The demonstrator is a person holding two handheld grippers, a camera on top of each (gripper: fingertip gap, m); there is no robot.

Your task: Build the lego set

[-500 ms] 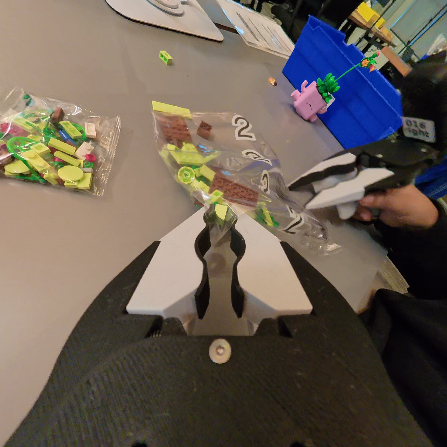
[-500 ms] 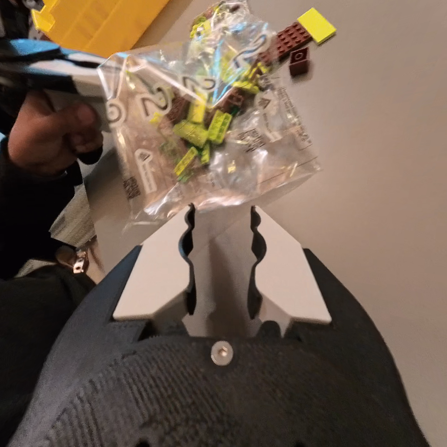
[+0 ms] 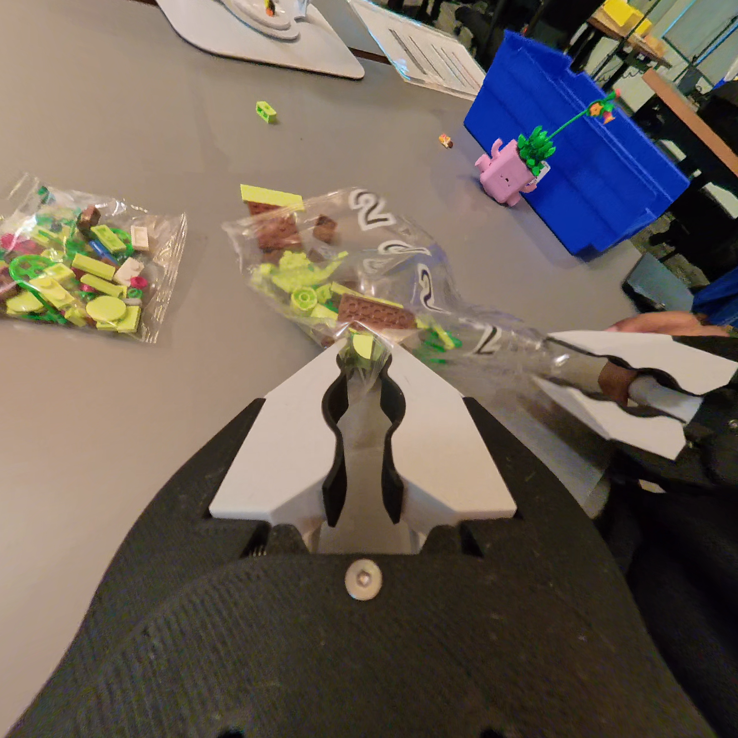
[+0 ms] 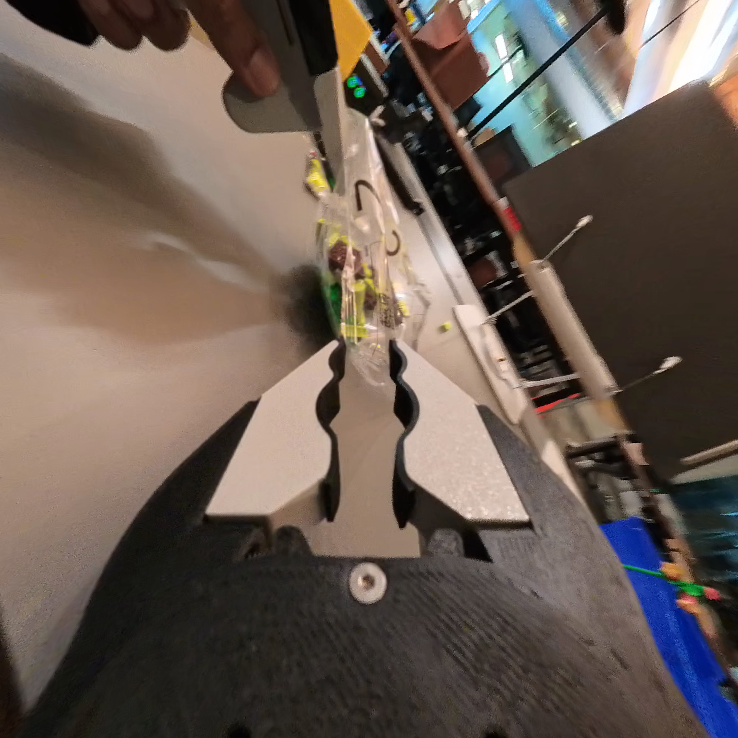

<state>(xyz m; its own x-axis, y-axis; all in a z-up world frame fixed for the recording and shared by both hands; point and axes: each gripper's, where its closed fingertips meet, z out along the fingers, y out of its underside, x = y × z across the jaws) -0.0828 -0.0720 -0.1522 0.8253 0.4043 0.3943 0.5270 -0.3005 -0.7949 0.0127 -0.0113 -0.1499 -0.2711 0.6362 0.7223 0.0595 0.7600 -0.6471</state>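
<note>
A clear numbered plastic bag (image 3: 371,275) of lime, brown and green Lego pieces is stretched over the grey table (image 3: 120,399). My left gripper (image 3: 364,351) is shut on the bag's near corner, with a lime piece inside the pinched film. My right gripper (image 3: 545,351) comes in from the right, turned on its side, and pinches the bag's other end. In the blurred right wrist view the bag (image 4: 371,279) hangs edge-on between my right gripper's (image 4: 366,351) tips. The left gripper's fingers (image 4: 325,112) and a hand hold the bag's far end.
A second sealed bag of pieces (image 3: 84,271) lies at the left. A lime plate (image 3: 271,195) and brown plates lie at the bag's far end. A pink Lego pot figure (image 3: 505,177) stands before a blue bin (image 3: 591,167). A loose lime brick (image 3: 265,111) and a white board (image 3: 271,44) lie farther back. There is about 12 cm between the tips of the two grippers. The lime plate (image 3: 271,195) sits 20 cm or so from the ends of my left fingers.
My right gripper has moved onto the bag's right end, rolled on its side and narrowed onto the film. The bag is now pulled taut between both grippers. The left grip is unchanged.
</note>
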